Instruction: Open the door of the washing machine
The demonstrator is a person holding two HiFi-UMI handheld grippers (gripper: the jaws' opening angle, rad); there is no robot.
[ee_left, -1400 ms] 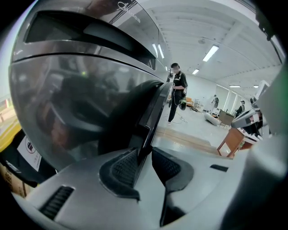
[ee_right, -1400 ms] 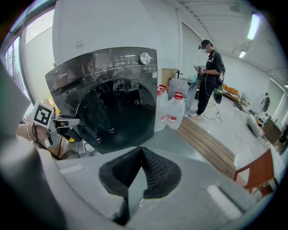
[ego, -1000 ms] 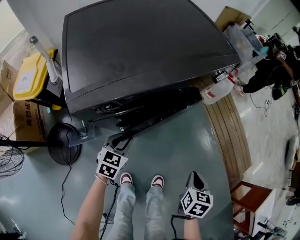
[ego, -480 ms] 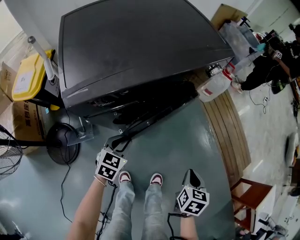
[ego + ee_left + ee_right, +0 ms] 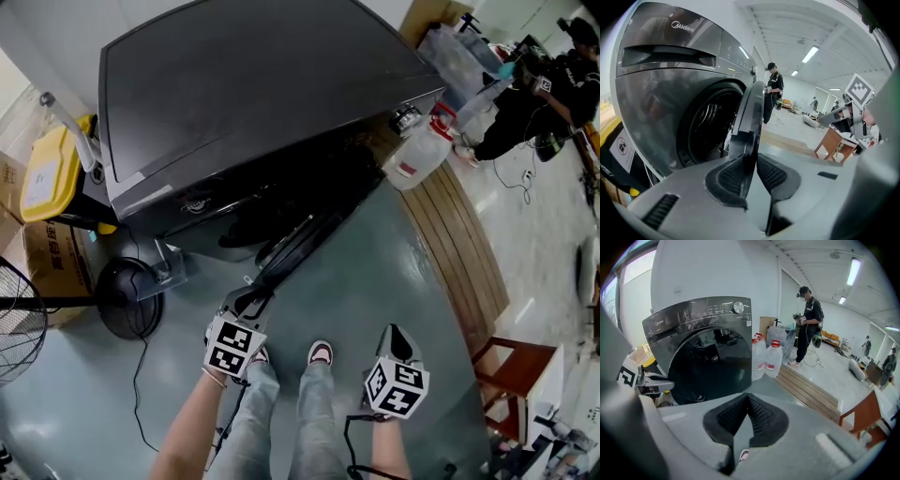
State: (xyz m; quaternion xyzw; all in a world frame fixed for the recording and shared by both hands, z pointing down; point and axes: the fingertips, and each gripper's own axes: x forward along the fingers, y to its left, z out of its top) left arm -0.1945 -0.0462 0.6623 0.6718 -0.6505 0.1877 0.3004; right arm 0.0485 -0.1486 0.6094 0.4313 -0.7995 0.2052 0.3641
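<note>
A person stands facing a dark grey front-loading washing machine (image 5: 253, 84), seen from above, with a pair of tongs in each hand. The machine's round door (image 5: 305, 234) is off its latch and stands swung partway out from the front, angled toward the person over the grey-green floor (image 5: 394, 262). In the left gripper view the dark drum opening (image 5: 710, 126) shows plainly to the left of the door's rim. The left tongs (image 5: 253, 292) reach forward to the door's free edge and have it between their pads. Their jaws have just been closing a little further, and the ribbed pads sit narrow, pressed on either side of the thin rim. The right tongs (image 5: 395, 330) hang beside the person's shoes (image 5: 321, 352), well apart from the machine. They point toward the floor with their pads brought together at the tips and nothing between them. By the look of it the main part of the job is done, since the door is unlatched and open enough to show the drum. What seems left is to draw the door further round on its hinge until it stands wide, and then to let go of the rim.
</note>
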